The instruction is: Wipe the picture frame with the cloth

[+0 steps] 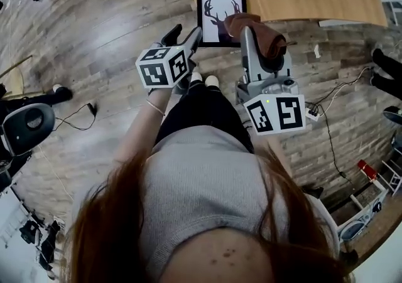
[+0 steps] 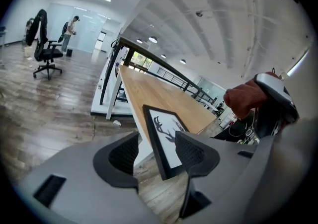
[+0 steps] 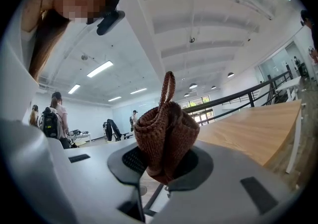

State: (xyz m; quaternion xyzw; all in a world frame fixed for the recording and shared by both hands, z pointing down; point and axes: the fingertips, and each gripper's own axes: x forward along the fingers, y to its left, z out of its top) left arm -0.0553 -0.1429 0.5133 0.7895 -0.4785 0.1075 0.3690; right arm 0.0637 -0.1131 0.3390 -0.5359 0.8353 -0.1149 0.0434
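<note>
Presently, left gripper (image 2: pixel 158 152) fingers straddle the picture frame (image 2: pixel 165 129) unclenched, while right gripper (image 3: pixel 164 166) fingers clench the cloth (image 3: pixel 166 136) for wiping.

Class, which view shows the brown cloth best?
The right gripper view: the cloth sits centred, its knit clear, pinched in the right gripper. The head view shows it bunched at that gripper's tip; the left gripper view, only a lump at the edge.
</note>
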